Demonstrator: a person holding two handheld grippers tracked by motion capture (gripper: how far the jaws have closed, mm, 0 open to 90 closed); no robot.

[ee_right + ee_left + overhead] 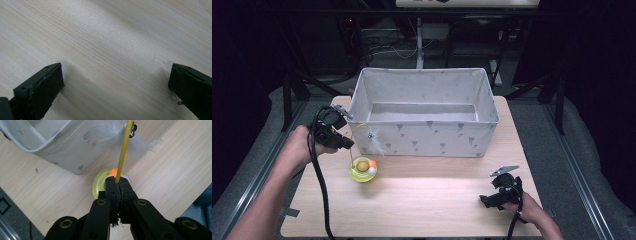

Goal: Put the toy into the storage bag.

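From the high view, the left tongs [346,143] sit near the front left corner of a large white fabric box with grey printed marks [424,137], which stands at the back of the pale wooden counter [427,195]. They pinch a thin yellow wand [354,134] that arches over to a small bell and white feather [376,144] hanging against the box front. Just below lies a round yellow-green plastic toy dish with an orange and a white ball [362,169], resting on the counter. The right tongs [487,200] hover low near the front right edge, well apart from the toy.

In the left gripper view, the left tongs [119,181] are pressed together on the yellow wand [123,152], with the toy dish [98,186] beneath and the feather [140,143] beyond.

In the right gripper view, the right tongs [115,82] stand spread wide over bare counter [107,45].
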